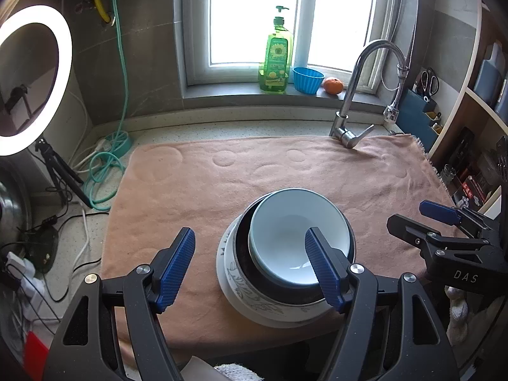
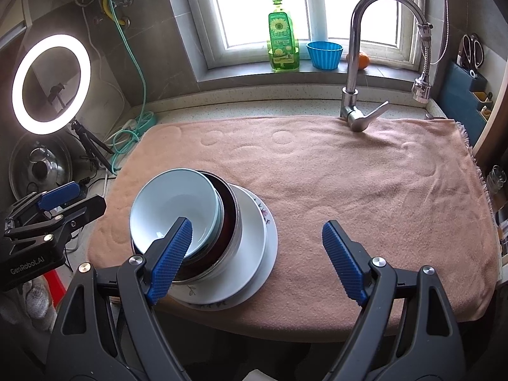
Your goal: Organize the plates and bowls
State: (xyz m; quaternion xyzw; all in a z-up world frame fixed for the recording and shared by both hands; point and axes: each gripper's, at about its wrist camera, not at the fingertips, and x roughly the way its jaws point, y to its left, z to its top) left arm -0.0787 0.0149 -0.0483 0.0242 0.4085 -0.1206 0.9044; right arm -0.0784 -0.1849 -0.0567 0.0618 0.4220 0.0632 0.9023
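Note:
A pale blue bowl (image 1: pixel 285 231) (image 2: pixel 171 200) tops a stack near the front of a pink towel (image 1: pixel 206 184) (image 2: pixel 349 184). Under it sit a dark steel-rimmed bowl (image 1: pixel 243 254) (image 2: pixel 230 222), a white bowl (image 2: pixel 254 235) and a leaf-patterned plate (image 1: pixel 241 285) (image 2: pixel 270 260). My left gripper (image 1: pixel 250 241) stands open just in front of the stack, and its right finger overlaps the blue bowl in the picture. My right gripper (image 2: pixel 257 225) is open to the right of the stack, over bare towel. Each gripper shows in the other's view (image 1: pixel 425 222) (image 2: pixel 63 203). Neither one holds anything.
A faucet (image 1: pixel 349 108) (image 2: pixel 355 89) rises at the towel's back right. On the windowsill stand a green soap bottle (image 2: pixel 282 44), a blue cup (image 2: pixel 324 54) and an orange (image 1: pixel 333 85). Left: ring light (image 2: pixel 50 82) on a tripod, cables, pot lid (image 2: pixel 41 168). Right: shelves (image 1: pixel 470 146).

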